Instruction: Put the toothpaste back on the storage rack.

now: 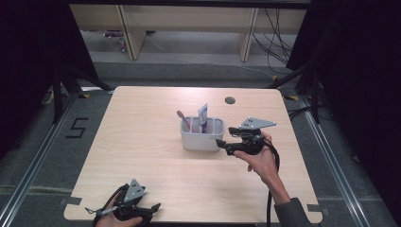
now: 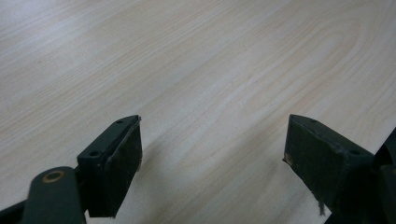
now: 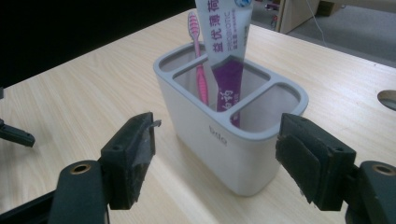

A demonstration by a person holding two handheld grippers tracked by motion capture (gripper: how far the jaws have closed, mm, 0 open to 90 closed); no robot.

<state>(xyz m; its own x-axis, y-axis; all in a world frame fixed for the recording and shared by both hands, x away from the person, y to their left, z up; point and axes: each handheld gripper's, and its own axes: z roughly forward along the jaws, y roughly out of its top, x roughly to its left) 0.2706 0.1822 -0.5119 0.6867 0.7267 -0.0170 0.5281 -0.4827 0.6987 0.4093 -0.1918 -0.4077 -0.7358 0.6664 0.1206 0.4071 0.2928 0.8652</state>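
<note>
A light wooden table [image 1: 142, 156] fills the middle of the high view, with a dark floor around it. Near the table's centre stands a white caddy [image 1: 202, 135] with a grey rim, split into compartments. A pink toothbrush [image 1: 183, 120] stands upright in the compartment at the caddy's 9 o'clock side, and a white and purple toothpaste tube [image 1: 203, 118] stands upright in the compartment just beside it, rising above the rim.

The right gripper [image 1: 224, 136], held in the person's right hand [image 1: 257, 158], sits at 3 o'clock from the caddy, its jaws pointing toward the caddy's wall and close to it. In the right gripper view the jaws are spread wide, with the caddy [image 3: 233, 140] seen between them but farther off; the pads touch nothing.

The left gripper [image 1: 124, 210], held in the left hand [image 1: 118, 220], rests at 7 o'clock on the table, near its front edge and well apart from the caddy. In the left gripper view its jaws are spread, with bare wood [image 2: 210, 70] between them.
</note>
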